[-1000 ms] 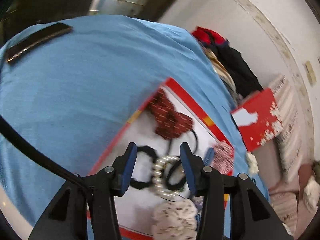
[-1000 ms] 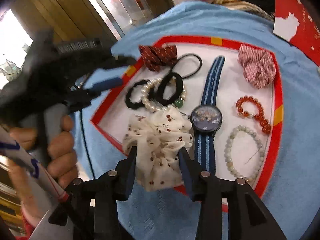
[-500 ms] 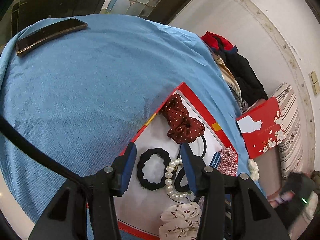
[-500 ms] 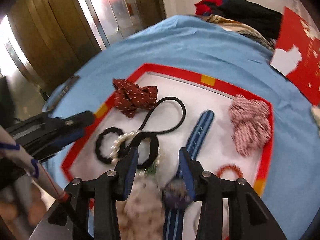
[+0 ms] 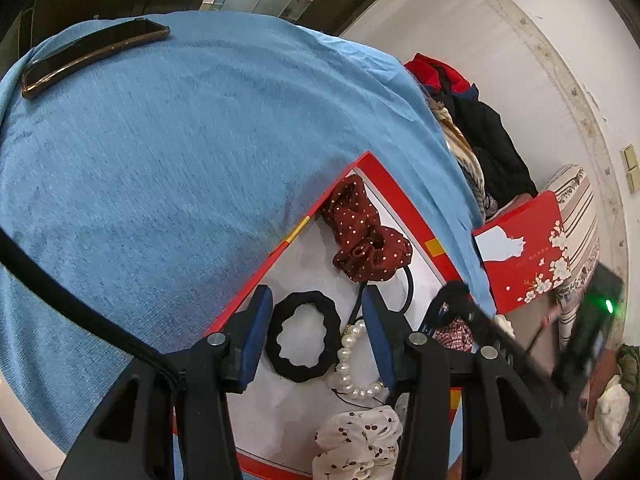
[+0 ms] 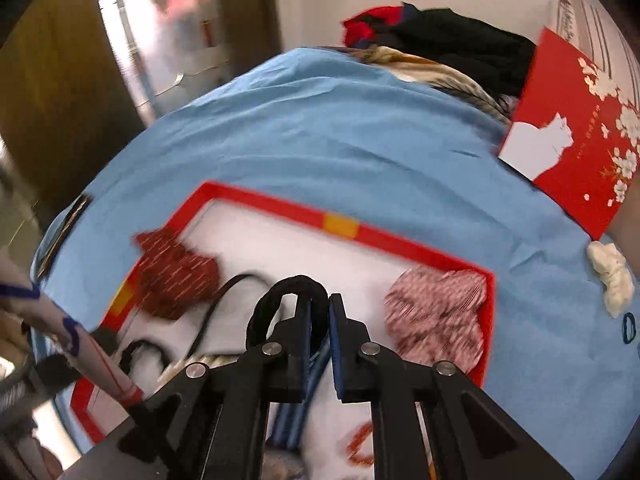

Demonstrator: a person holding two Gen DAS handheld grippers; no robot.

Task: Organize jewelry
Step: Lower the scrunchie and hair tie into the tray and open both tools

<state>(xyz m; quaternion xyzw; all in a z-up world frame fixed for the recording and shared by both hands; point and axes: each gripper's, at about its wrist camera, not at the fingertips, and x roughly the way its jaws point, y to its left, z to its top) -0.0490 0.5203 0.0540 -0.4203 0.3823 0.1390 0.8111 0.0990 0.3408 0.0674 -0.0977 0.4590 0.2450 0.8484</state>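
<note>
On the blue cloth (image 5: 160, 168), a dark phone (image 5: 94, 54) lies at ten o'clock in the left wrist view, well apart from the red-rimmed tray (image 5: 394, 196). The left tongs (image 5: 318, 332) stand wide, holding nothing, poised over one thick black hair tie (image 5: 302, 336), with one pearl bracelet (image 5: 354, 364) just beside it at three o'clock. In the tray also lie one dark red dotted scrunchie (image 5: 368, 240), one thin black elastic (image 5: 408, 284) and one white cherry-print scrunchie (image 5: 356, 440) at six o'clock. The right tongs (image 6: 320, 320) are closed on a black hair tie (image 6: 288, 296), lifted above the tray. One pink striped scrunchie (image 6: 438, 312) lies at three o'clock of them, a blue striped watch strap (image 6: 298, 412) below. A red gift box (image 6: 572, 144) stands at two o'clock, clothes (image 6: 440, 44) heaped behind.
</note>
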